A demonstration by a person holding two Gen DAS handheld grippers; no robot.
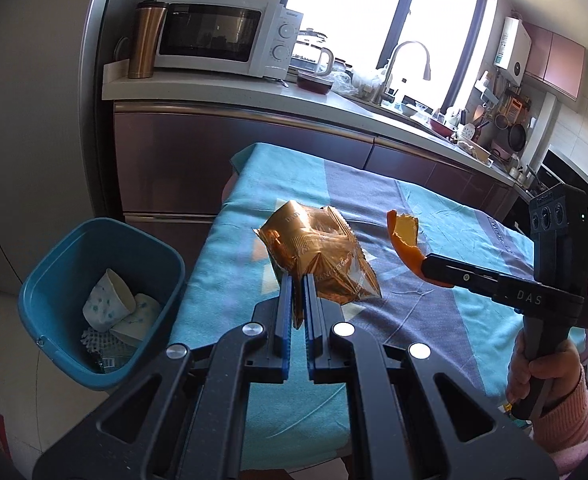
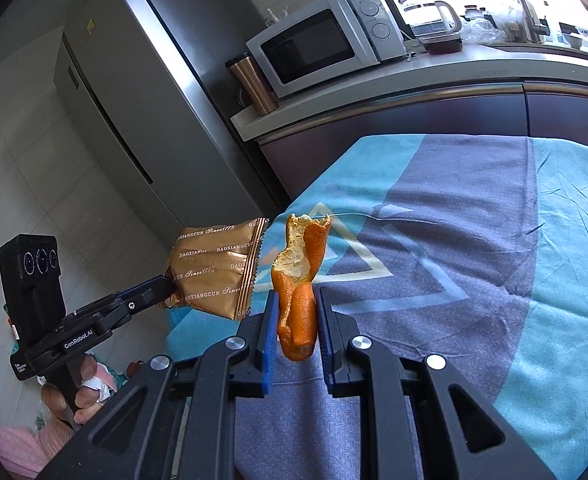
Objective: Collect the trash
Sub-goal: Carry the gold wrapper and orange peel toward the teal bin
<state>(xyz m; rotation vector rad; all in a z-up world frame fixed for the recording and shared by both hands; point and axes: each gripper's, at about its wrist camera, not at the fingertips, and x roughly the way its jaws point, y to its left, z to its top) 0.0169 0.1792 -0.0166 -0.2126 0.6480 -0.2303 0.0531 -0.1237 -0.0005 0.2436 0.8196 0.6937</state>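
My left gripper point(image 1: 297, 286) is shut on a corner of a gold snack wrapper point(image 1: 317, 254), held above the left part of the table. The right wrist view shows that same wrapper point(image 2: 210, 270) at the left gripper's point(image 2: 166, 286) tip. A curled orange peel point(image 2: 299, 280) stands upright in my right gripper point(image 2: 295, 300), which is shut on it. From the left wrist view, the peel point(image 1: 403, 240) sticks out of the right gripper point(image 1: 427, 268) over the cloth. A teal trash bin point(image 1: 102, 304) stands on the floor left of the table, holding paper cups point(image 1: 110, 304) and other scraps.
The table carries a teal and grey cloth point(image 1: 433, 320). Behind it runs a kitchen counter point(image 1: 234, 94) with a microwave point(image 1: 222, 38), a copper tumbler point(image 1: 146, 40), a glass kettle point(image 1: 313, 54) and a sink tap. A tall fridge point(image 2: 142, 92) stands left. A hand in a pink sleeve point(image 1: 561, 408) holds the right tool.
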